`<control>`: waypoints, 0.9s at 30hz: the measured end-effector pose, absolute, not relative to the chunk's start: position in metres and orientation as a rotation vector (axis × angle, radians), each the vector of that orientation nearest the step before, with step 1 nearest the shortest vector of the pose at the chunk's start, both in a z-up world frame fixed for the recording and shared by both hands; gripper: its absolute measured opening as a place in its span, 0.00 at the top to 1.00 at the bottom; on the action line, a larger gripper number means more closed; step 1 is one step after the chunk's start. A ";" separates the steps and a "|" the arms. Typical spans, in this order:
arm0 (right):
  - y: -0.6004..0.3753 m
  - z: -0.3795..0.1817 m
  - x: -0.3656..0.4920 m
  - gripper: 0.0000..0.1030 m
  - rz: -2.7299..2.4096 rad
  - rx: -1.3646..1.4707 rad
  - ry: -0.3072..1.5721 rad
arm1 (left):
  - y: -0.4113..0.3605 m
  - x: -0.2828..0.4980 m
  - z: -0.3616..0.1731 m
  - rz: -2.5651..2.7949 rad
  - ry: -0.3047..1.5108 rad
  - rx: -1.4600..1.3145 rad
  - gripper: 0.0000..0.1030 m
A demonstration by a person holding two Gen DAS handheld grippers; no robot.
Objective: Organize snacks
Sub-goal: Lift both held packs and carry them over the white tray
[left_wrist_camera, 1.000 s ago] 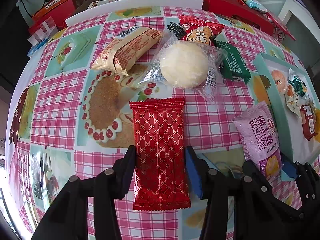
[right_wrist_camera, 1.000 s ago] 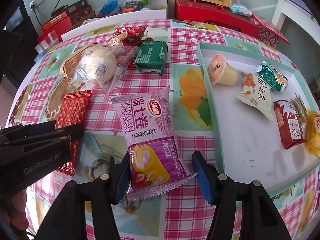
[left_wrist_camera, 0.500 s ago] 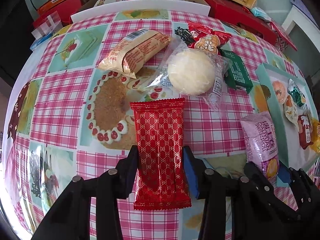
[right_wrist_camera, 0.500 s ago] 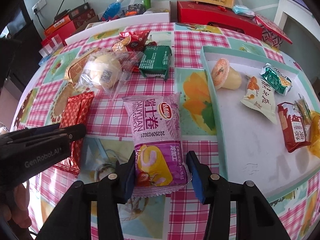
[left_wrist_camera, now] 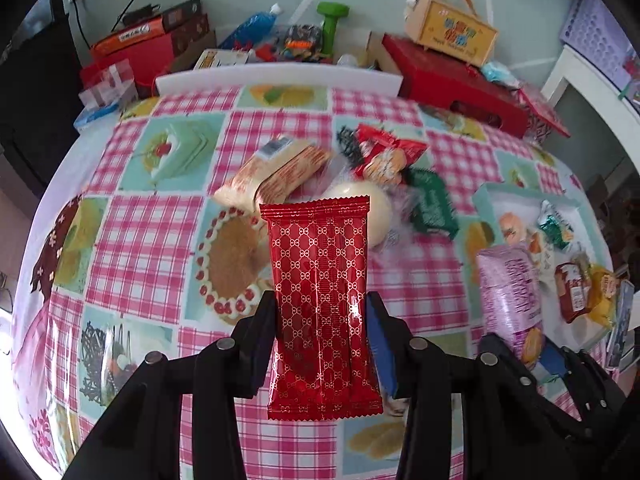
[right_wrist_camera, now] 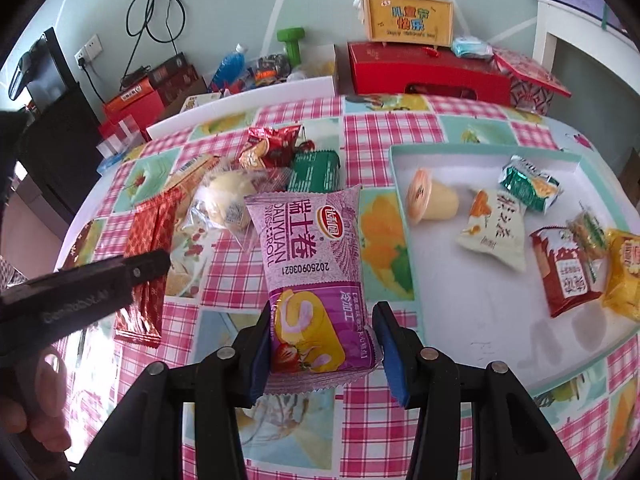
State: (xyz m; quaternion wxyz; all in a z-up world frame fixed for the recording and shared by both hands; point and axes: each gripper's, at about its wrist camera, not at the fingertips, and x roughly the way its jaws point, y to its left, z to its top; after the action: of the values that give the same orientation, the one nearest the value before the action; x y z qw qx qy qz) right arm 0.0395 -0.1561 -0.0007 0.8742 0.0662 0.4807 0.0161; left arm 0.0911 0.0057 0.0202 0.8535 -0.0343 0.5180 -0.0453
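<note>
The left tongs [left_wrist_camera: 322, 334] pinch a red foil packet with a gold lattice print [left_wrist_camera: 320, 300] near its lower half, and the right tongs [right_wrist_camera: 322, 344] pinch a purple plastic Swiss-roll pack [right_wrist_camera: 312, 272] by its bottom end; both hang clear above the checked pink tabletop [right_wrist_camera: 392, 136]. The long free ends could swing or slip from such low grips, and two loaded tongs heading for one pale green tray [right_wrist_camera: 402, 208] might collide. Six snacks appear to lie in the tray, though the right edge is crowded. Four stay on the tabletop: a tan striped wrapper [left_wrist_camera: 276, 168], a clear-bagged round bun [right_wrist_camera: 228, 196], a red crinkled pouch [right_wrist_camera: 268, 148] and a dark green pack [right_wrist_camera: 316, 170].
</note>
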 end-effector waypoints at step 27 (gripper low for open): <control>-0.357 0.013 0.002 0.51 -0.506 0.388 0.897 | -0.198 0.085 0.032 -0.465 1.012 0.108 0.56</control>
State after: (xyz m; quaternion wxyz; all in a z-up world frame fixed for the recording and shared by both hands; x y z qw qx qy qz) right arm 0.0021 -0.3573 0.0133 0.8524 0.1844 0.4260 -0.2406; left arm 0.0846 -0.1980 0.0315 0.8476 0.0511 0.4799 -0.2205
